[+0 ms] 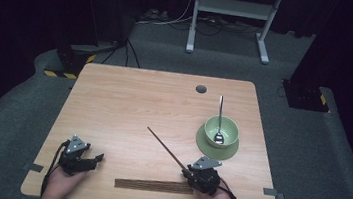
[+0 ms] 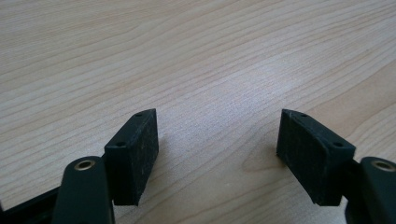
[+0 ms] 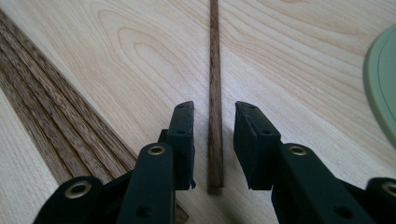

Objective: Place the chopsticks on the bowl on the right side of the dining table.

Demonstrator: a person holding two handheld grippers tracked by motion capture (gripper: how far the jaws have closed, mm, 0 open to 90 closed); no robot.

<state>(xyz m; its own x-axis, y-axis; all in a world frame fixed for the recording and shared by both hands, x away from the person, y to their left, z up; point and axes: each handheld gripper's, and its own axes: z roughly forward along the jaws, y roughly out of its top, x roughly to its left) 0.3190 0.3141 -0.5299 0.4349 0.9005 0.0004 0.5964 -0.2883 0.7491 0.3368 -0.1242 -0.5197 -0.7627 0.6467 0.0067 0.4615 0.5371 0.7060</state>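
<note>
Wood counter (image 1: 128, 104), pale w/ grain lines, holds it all. Both hands sit at the near edge, forearms coming in from the bottom of the high view.

Left gripper (image 1: 88, 162) rests low on the counter at the near left corner, tipped toward the middle. In the left gripper view its jaws are spread wide, nothing btwn them, just bare wood.

Right gripper (image 3: 212, 140) sits near the right side of the near edge, pointing away & a bit left. Its jaws stand a little apart on each side of one loose stick (image 3: 215, 88). A thin gap shows on both sides, so the pads are not pressing on it; the stick is let go and lies flat on the counter.

Stick is long, thin, dark brown wood, straight. Its near end is btwn the jaws, and it runs up-left toward the counter middle (image 1: 166, 148).

Row of more dark sticks (image 1: 153, 185) lies flat along the near edge, just left of the right gripper.

Green bowl (image 1: 221, 131) on a green plate (image 1: 208, 146) sits near the right edge, spoon (image 1: 220, 117) standing in it. Lots of open wood in the middle & far left.
</note>
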